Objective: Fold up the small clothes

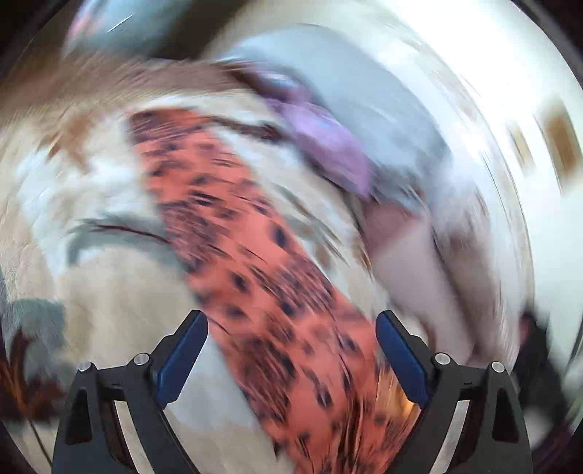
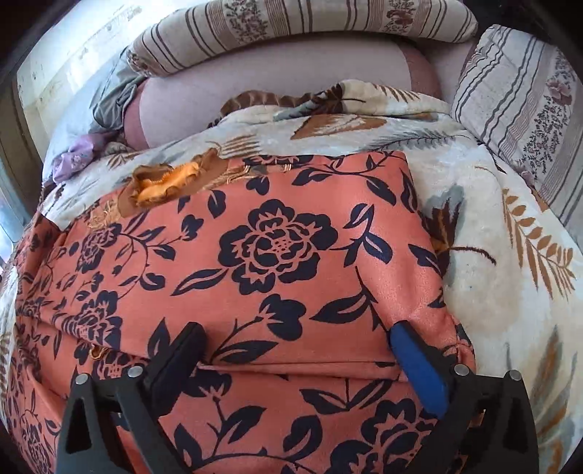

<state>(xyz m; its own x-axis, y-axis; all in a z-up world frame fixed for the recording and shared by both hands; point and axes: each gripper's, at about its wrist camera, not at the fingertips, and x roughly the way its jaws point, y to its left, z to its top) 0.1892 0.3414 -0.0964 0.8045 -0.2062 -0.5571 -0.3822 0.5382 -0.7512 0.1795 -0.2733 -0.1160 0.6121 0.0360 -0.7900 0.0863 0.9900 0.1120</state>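
Orange floral garment (image 2: 277, 262) lying flat on a leaf-print blanket (image 2: 510, 277), right gripper (image 2: 295, 339) spread wide and empty just above it, left gripper (image 1: 291, 328) likewise gaping, nothing held, over the blurred garment.

Layout at this moment. From my right wrist view, the flowered garment (image 2: 277, 262) lay spread on the leaf-print blanket (image 2: 510, 277), filling the near and middle ground; a folded edge of it ran across just ahead of my right gripper (image 2: 295, 339), whose fingers stood wide apart above the cloth. Blanket showed to the right of the garment and behind it. Beyond the blanket lay a bolster (image 2: 277, 94), with a striped pillow (image 2: 298, 25) behind that and a second striped pillow (image 2: 524, 105) at far right. A small crumpled cloth (image 2: 78, 158) sat at far left. From my left wrist view, blurred, the garment (image 1: 262, 262) ran diagonally over the blanket (image 1: 109, 291), passing between the spread fingers of my left gripper (image 1: 291, 346).
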